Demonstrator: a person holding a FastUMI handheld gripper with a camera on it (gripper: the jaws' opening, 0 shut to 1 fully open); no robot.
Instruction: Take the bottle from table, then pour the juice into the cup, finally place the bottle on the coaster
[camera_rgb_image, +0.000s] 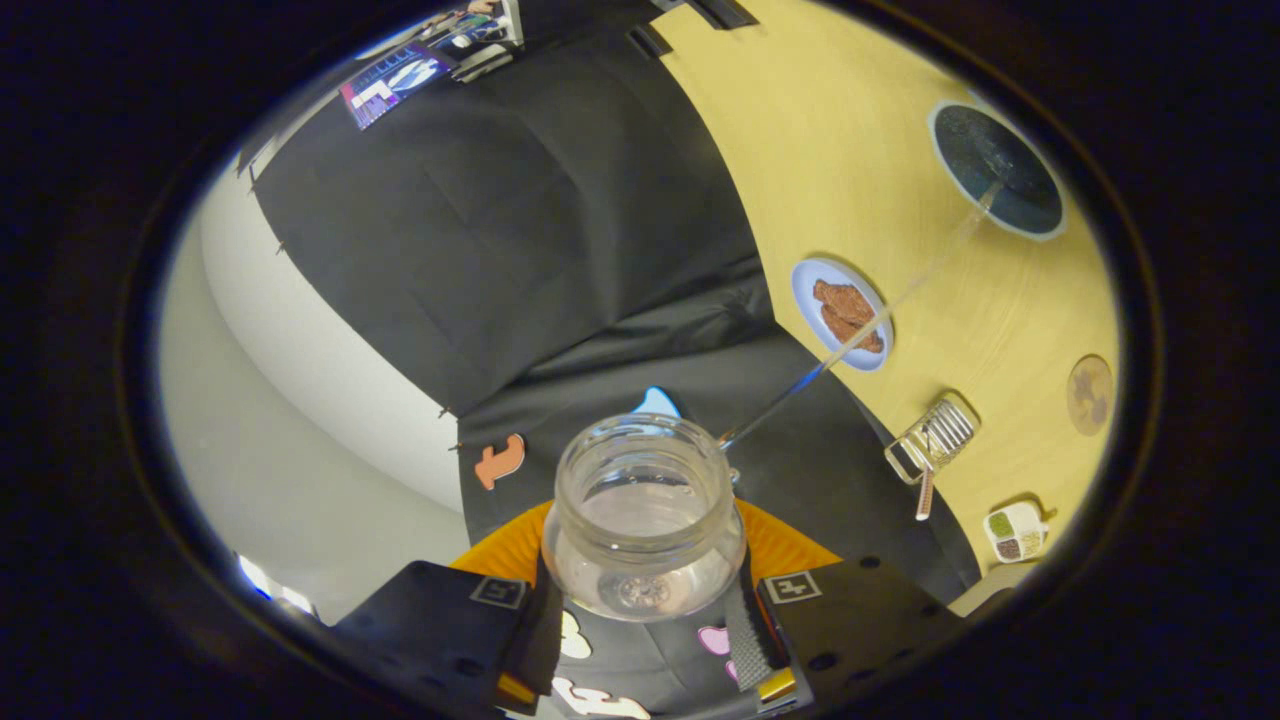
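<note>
I am looking along the gripper (645, 625) at a heavily tilted scene, and I am taking the bottle (643, 515) as my landmark. To the left of the bottle a pale wall is curving past the black cloth booth wall (500, 230). The bottle itself — clear, wide-mouthed, uncapped — is sitting between the two fingers (540, 630), its mouth pointing away from me. Both finger pads are pressing against its lower sides, so the tool is clamped on the bottle. A little clear liquid is lying inside near the base.

From the right of the bottle's mouth a thin clear stream (860, 330) is running away over the cloth and across the yellow wooden table (850, 130). Right of the bottle and beyond it, the stream is passing over a small blue plate (808, 290) holding brown food pieces. Further right, well apart from the bottle, the stream is reaching the dark round cup (995, 170), seen from above.

Right of the bottle and nearer to it, a small metal rack (935, 440) is lying on the table near the cloth's edge. Beyond that — further right — a round brown coaster (1089, 395) is lying flat, and a little white divided dish (1015, 532) of grains is sitting below it.
</note>
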